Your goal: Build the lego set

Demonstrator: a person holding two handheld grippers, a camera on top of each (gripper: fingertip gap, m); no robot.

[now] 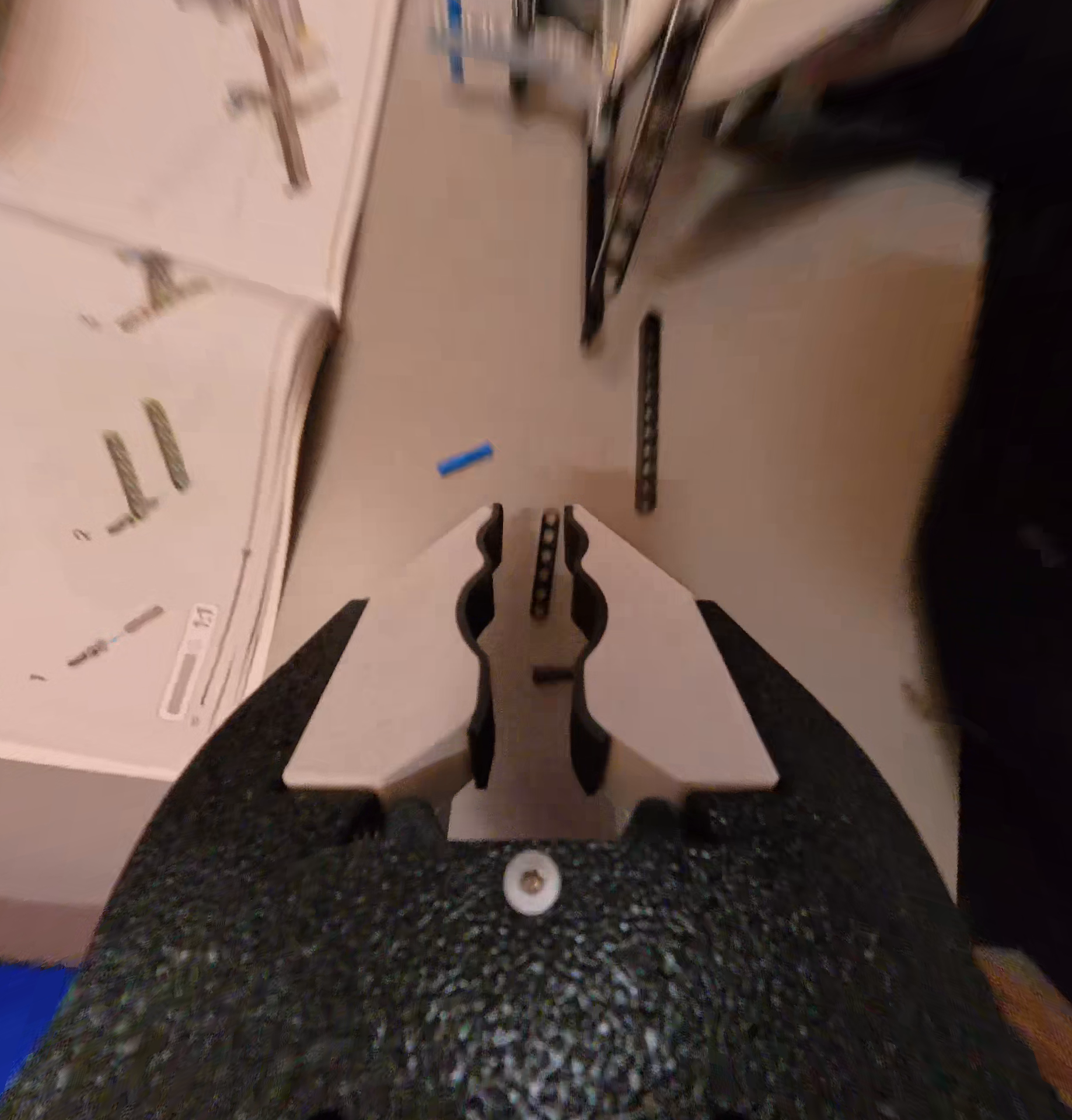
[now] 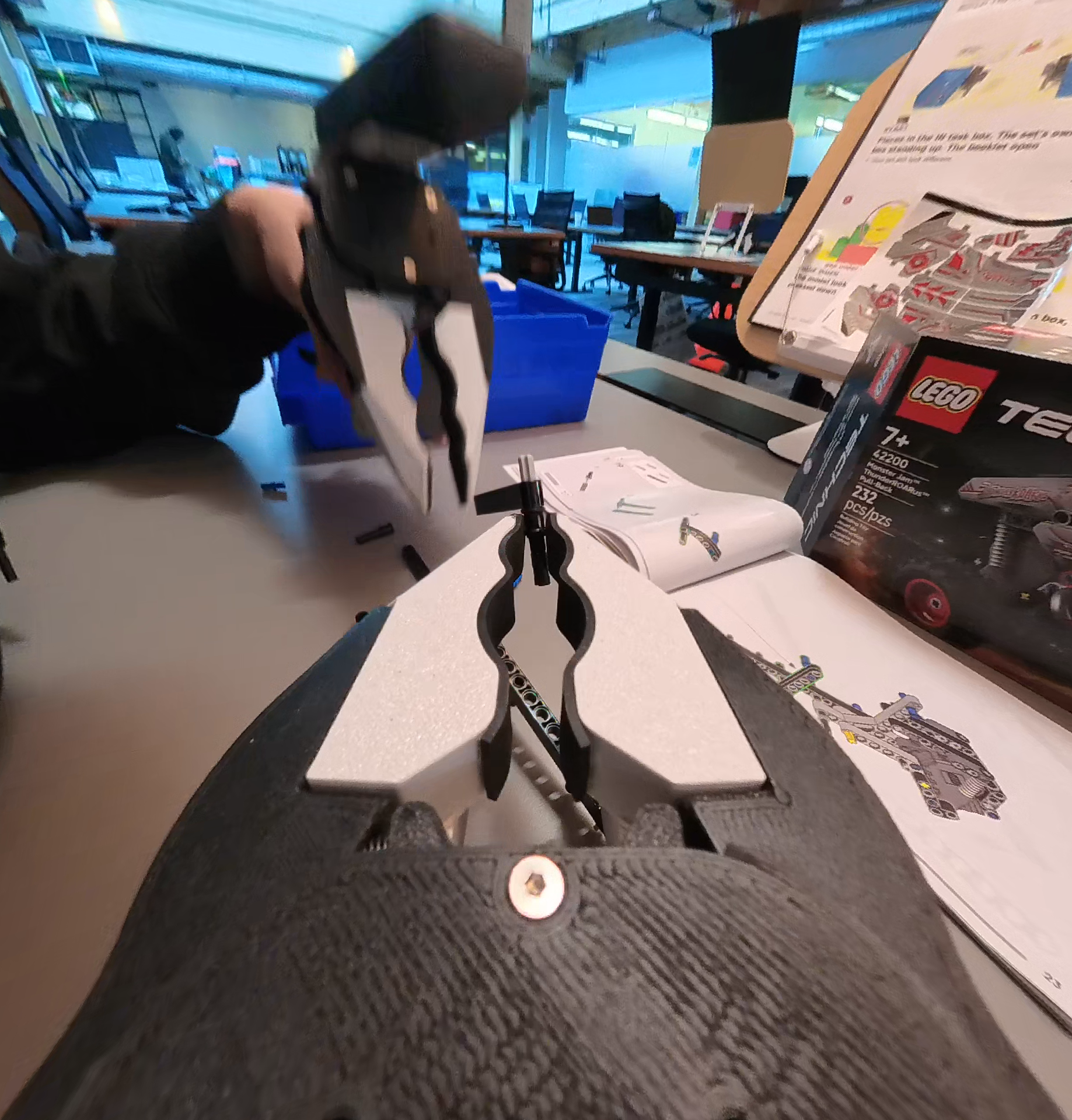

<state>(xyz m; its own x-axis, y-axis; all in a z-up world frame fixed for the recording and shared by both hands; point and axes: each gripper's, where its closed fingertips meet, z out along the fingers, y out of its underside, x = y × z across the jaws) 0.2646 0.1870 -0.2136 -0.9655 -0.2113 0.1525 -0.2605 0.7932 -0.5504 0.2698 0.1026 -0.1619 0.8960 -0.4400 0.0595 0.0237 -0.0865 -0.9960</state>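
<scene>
Right tool (image 2: 536, 533) is pinching a black axle piece (image 2: 534, 527); left tool (image 1: 532, 515) is hanging open over the bench (image 1: 460, 303).

Printed writing stands on the dark set box (image 2: 970, 485) at the right of the table (image 2: 157, 666): a red square logo, white lettering beside it, and lines of small white numbers and words down its front and side. A printed sheet (image 2: 957, 151) on the tilted board (image 2: 757, 291) behind the box carries black captions, partly cut off. The open booklet (image 2: 921, 806) has a small page number at its lower corner. In the left wrist view the booklet (image 1: 127, 424) shows a small boxed marking (image 1: 187, 660), too blurred to read.
</scene>
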